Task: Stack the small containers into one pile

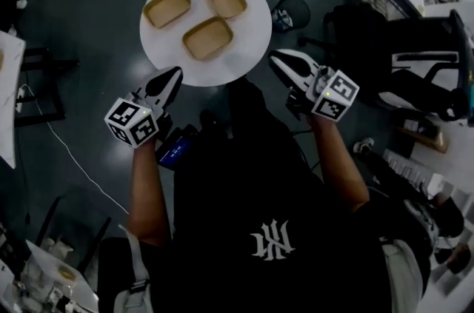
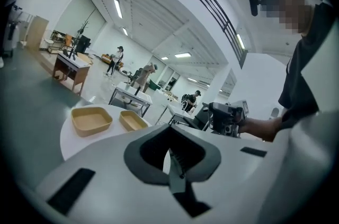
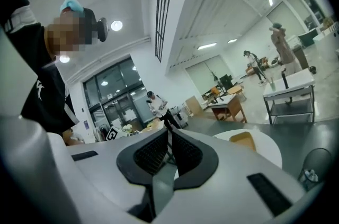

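Clenched empty, left gripper (image 1: pixel 175 72) and right gripper (image 1: pixel 275 57) angle inward, seemingly beside the table (image 1: pixel 246 29).

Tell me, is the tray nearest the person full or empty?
Empty: the nearest tray shows only its bare tan floor.

Table (image 1: pixel 216 72) near edge bare; three containers (image 1: pixel 208 38) clustered beyond.

A dark grey floor (image 1: pixel 81 38) surrounds the round white worktop (image 1: pixel 248 45), which stands just ahead of the left tool (image 1: pixel 174 76) and the right tool (image 1: pixel 278 61). A black office chair (image 1: pixel 437 75) stands right of the right tool. A white cable (image 1: pixel 67 149) trails left of the left tool. Strip lights (image 2: pixel 117 7) line the white ceiling (image 2: pixel 159 16), and dark windows (image 3: pixel 108 101) show far off
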A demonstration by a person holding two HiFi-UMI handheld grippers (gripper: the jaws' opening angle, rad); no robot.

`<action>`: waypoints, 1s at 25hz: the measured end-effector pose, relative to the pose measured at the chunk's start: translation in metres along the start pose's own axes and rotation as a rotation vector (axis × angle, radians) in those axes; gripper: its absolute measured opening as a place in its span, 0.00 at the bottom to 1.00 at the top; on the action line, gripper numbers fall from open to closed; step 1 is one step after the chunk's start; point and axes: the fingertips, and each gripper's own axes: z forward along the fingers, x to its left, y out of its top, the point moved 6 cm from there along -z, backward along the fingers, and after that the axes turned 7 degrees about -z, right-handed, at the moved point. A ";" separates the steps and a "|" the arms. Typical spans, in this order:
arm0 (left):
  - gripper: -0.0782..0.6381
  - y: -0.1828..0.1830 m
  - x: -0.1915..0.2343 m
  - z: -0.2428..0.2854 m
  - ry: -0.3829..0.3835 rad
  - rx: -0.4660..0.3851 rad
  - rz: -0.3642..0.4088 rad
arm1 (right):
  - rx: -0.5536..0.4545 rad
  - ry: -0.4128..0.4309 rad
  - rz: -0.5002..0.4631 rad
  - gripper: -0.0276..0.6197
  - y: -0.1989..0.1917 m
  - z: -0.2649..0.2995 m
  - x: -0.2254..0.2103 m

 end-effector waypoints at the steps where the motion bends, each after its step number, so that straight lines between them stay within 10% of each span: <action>1: 0.11 0.002 0.004 0.002 0.026 -0.002 -0.005 | 0.015 0.027 0.001 0.11 -0.001 0.009 -0.010; 10: 0.11 0.004 0.051 0.007 0.361 0.071 -0.053 | 0.256 0.255 -0.040 0.11 -0.028 0.071 -0.095; 25: 0.11 -0.005 0.076 0.027 0.521 0.152 -0.253 | 0.397 0.435 0.116 0.14 -0.053 0.131 -0.147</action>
